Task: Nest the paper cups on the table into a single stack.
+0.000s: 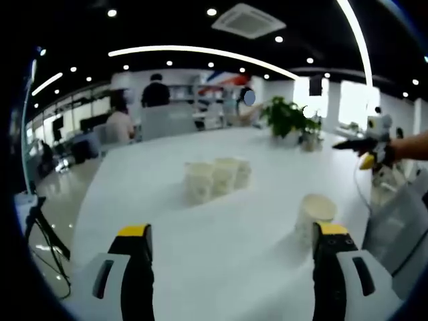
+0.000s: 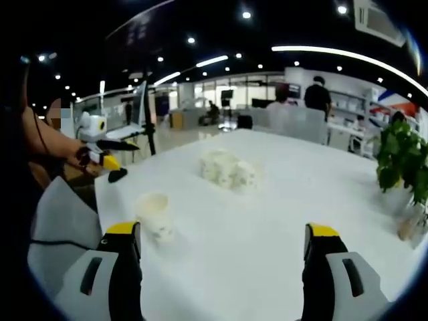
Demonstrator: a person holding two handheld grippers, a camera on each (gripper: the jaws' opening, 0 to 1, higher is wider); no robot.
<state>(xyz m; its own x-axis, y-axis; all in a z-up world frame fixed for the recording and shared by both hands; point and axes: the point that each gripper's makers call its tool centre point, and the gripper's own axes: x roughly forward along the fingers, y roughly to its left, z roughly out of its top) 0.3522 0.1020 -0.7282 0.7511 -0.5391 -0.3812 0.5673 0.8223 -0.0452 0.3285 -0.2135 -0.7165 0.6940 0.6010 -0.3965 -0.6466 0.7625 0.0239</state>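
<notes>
Your left gripper (image 1: 231,251) hangs over the white table (image 1: 167,221) with its jaws spread wide and nothing between them; your right gripper (image 2: 221,251) is released the same way, so neither has a cup yet. A lone paper cup (image 1: 315,215) stands upright just beside the left gripper's right jaw, the nearest one to grasp. Farther up the table, three more cups (image 1: 215,177) sit bunched together, touching or nearly so, a likely base for the stack. Judging by this, nesting has not started. A potted plant (image 1: 286,119) stands well beyond them.
</notes>
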